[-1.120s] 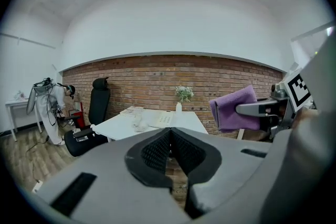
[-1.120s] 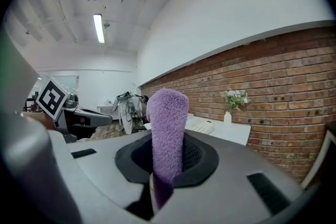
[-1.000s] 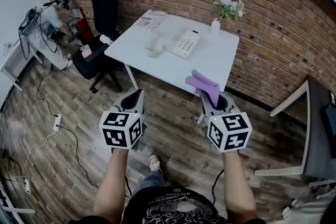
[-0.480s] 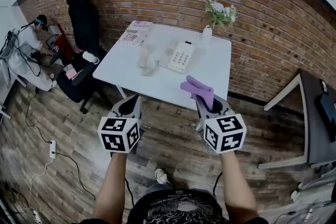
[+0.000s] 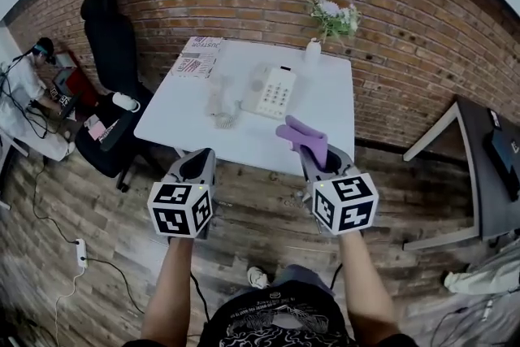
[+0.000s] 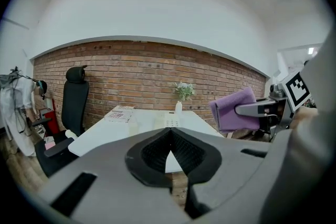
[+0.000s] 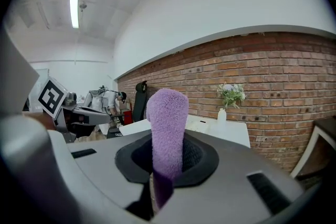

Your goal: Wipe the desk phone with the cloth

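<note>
A white desk phone (image 5: pixel 272 91) lies near the middle of a white table (image 5: pixel 179 118), with its handset and coiled cord (image 5: pixel 222 103) to its left. The phone also shows small in the left gripper view as the phone (image 6: pixel 168 121). My right gripper (image 5: pixel 315 159) is shut on a folded purple cloth (image 5: pixel 304 138), held in the air at the table's near edge. The cloth (image 7: pixel 167 131) stands upright between the jaws. My left gripper (image 5: pixel 197 166) is shut and holds nothing, below the table's near edge.
A white vase of flowers (image 5: pixel 316 45) stands at the table's far edge by the brick wall. A printed booklet (image 5: pixel 196 56) lies at the far left corner. A black office chair (image 5: pixel 110 61) stands left of the table, and a person (image 5: pixel 28 85) sits farther left. A grey table (image 5: pixel 487 175) is on the right.
The table and phone have come closer and lower in the head view. Both grippers stay side by side, the right one still holding the cloth.
</note>
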`<state>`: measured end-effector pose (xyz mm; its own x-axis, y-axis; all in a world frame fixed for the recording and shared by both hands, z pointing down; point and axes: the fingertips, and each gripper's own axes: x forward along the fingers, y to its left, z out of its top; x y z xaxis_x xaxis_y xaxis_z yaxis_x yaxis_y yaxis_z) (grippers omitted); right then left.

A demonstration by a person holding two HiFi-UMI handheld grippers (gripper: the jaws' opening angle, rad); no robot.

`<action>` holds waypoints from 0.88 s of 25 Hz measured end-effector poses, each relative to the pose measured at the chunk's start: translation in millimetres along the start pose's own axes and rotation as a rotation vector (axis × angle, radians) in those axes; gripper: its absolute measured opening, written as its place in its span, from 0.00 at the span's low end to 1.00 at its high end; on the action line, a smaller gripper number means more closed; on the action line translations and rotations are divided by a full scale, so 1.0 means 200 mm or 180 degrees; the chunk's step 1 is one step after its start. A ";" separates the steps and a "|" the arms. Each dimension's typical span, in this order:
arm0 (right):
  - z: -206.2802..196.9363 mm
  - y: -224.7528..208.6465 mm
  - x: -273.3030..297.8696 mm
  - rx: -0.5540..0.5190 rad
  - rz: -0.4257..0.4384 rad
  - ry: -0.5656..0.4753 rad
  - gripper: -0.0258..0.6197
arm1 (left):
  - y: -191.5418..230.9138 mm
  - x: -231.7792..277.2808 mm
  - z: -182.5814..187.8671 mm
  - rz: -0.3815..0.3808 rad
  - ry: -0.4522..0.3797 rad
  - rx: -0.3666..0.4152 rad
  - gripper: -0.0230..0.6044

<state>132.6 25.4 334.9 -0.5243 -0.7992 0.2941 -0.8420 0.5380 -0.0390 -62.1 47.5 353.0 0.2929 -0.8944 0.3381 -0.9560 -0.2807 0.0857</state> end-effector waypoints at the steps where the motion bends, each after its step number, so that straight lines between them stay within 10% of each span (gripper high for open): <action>1: 0.00 -0.01 0.02 0.0009 -0.0016 0.0002 0.11 | 0.01 0.02 0.01 -0.0014 0.0005 0.0007 0.04; 22: 0.05 -0.46 0.69 0.0290 -0.0243 0.0014 0.11 | 0.22 0.77 0.14 -0.0230 0.0157 0.0143 0.04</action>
<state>135.5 -137.3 370.4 -0.4578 -0.8355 0.3038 -0.8876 0.4489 -0.1029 -58.5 -112.8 382.2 0.3589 -0.8532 0.3785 -0.9302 -0.3603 0.0697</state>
